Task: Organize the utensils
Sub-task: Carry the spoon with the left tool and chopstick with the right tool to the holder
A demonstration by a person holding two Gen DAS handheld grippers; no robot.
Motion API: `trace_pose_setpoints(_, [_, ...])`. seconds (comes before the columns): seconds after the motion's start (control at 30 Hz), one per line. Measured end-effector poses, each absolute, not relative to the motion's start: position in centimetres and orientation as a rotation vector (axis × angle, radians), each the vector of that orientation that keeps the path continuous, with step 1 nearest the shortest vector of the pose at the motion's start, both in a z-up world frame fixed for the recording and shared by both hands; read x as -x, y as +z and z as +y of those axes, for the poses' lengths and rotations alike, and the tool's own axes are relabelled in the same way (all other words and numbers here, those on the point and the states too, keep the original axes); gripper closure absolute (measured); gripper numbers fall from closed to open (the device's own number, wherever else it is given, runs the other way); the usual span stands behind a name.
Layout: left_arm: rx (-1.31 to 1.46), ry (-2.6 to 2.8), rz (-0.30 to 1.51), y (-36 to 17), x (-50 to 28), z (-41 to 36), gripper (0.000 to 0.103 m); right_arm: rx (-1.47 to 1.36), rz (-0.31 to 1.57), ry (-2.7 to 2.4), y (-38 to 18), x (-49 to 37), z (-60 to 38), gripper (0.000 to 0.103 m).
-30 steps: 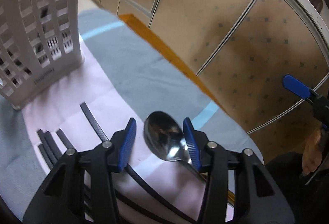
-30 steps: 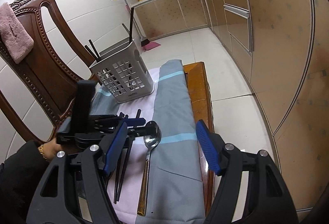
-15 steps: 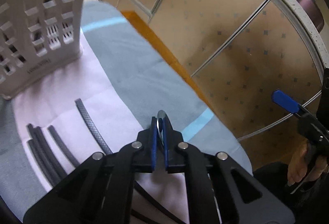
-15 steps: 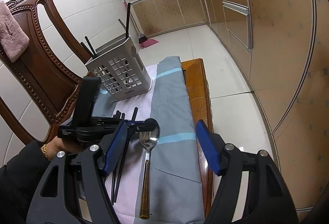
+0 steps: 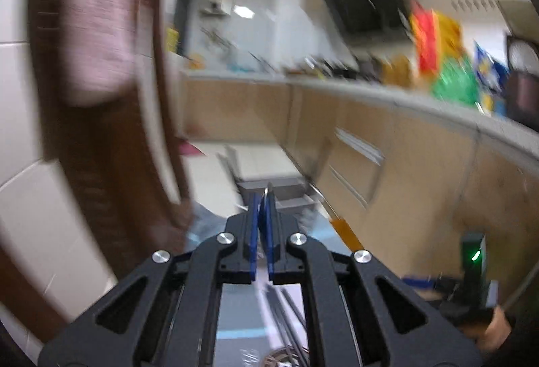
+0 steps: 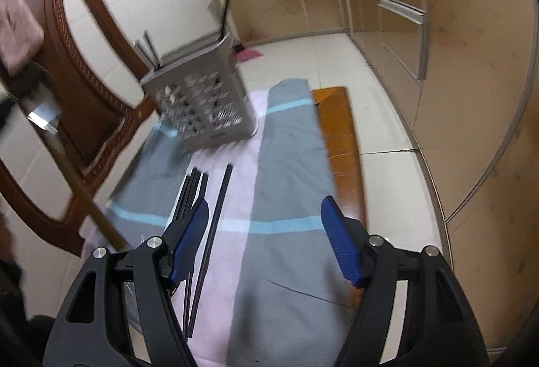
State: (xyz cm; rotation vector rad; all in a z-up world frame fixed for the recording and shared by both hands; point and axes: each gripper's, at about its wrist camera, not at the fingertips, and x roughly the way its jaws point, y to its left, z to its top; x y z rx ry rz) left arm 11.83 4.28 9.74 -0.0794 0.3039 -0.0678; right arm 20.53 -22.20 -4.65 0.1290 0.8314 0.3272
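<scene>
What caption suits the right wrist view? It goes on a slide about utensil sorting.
Open right gripper hovers over black chopsticks on a cloth-covered table, white utensil basket beyond.

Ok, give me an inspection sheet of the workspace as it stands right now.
Surface: low wooden table covered by grey-and-pink cloth.
Job's things: white slotted caddy upright on the cloth, dark sticks poking out; black chopsticks lying loose in front of it; spoon clamped in the left gripper.
Clutter: nothing seen on the cloth.
Grippers: left shut on the spoon, raised; right gripper open, empty, over the cloth.
Cables: nothing seen.
Surroundings: wooden chair, pink towel, kitchen cabinets.
</scene>
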Motion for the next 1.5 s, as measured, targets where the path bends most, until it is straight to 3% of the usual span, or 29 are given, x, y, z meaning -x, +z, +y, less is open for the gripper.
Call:
trace_pose_setpoints(0.1, [0.082,-0.001,0.252,9.2,-10.5,6.0,0.099,-0.037,0.881,0.330,-5.6,-22.5,-18.1,0.036])
trace_pose_setpoints(0.27, [0.056,0.031,0.243,7.8,-10.9,6.8,0.099,0.090,0.980,0.302,-8.3,-27.5,-12.9,0.062])
trace_pose_setpoints(0.57, [0.011,-0.042,0.271,7.5,-12.5,5.3,0.099,0.183,1.119,0.216,-11.8,-32.7,-8.7,0.094])
trace_pose_setpoints(0.73, [0.029,-0.065,0.298,6.8,-12.9,5.4,0.099,0.170,1.044,0.227,-10.6,-32.0,-9.2,0.096])
trace_pose_setpoints(1.13, [0.022,-0.081,0.313,6.7,-12.6,4.5,0.099,0.101,0.660,0.285,3.7,-19.6,-15.1,0.096])
trace_pose_setpoints(1.5, [0.021,-0.091,0.333,6.5,-12.3,3.5,0.098,0.021,0.531,0.297,7.8,-14.9,-18.9,0.096])
